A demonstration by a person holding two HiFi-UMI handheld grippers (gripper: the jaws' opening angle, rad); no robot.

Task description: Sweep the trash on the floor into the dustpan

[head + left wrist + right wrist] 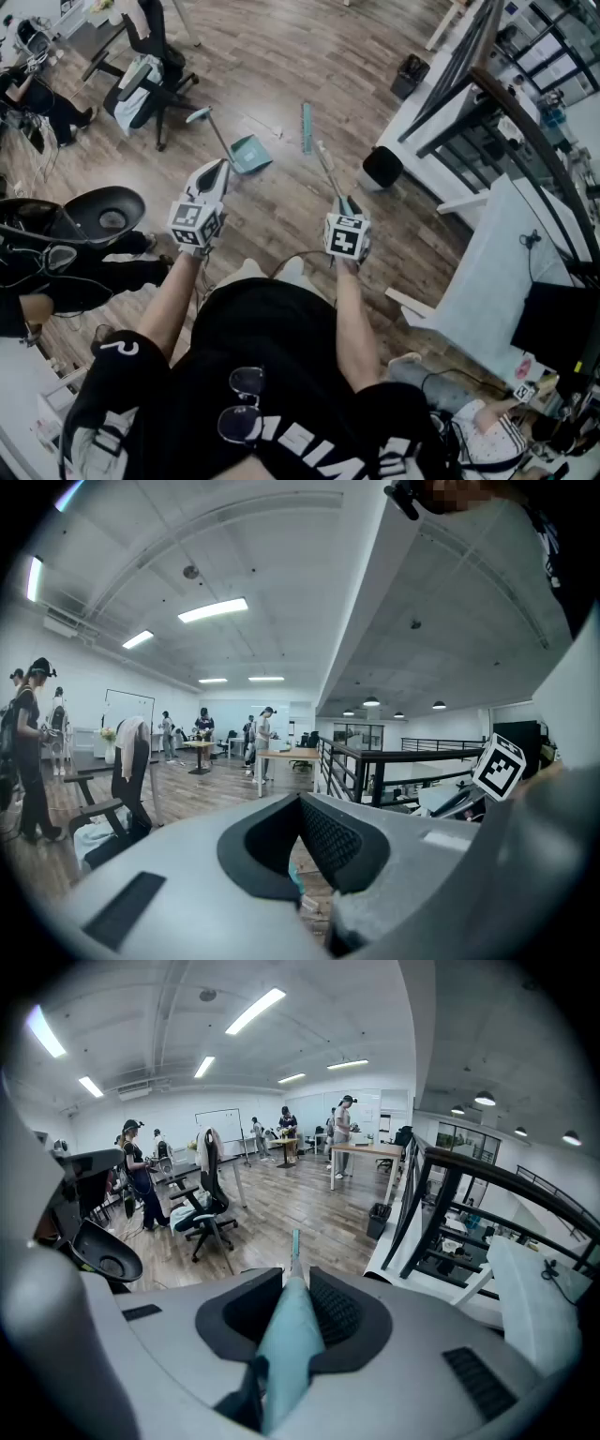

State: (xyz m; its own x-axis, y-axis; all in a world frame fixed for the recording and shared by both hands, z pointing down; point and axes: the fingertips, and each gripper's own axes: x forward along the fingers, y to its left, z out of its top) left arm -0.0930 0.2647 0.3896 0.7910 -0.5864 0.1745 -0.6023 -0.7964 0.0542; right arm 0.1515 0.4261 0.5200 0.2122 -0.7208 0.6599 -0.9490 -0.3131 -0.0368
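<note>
A teal dustpan (249,155) stands on the wood floor with its long handle (210,129) leaning up to the left. My left gripper (218,170) hovers just short of it. Its jaws meet at the tips with nothing held (300,803), and a teal sliver (295,881) shows below through the gap. My right gripper (344,202) is shut on the teal broom handle (289,1335). The broom runs forward to its brush head (307,128) on the floor. A small white scrap of trash (273,130) lies between the dustpan and the brush.
An office chair (142,86) draped with cloth stands at far left, and a black shell seat (105,212) is nearer. Two black bins (382,168) (410,76) sit beside the white tables (492,272) and dark railing (487,89) at right. People sit at the left edge.
</note>
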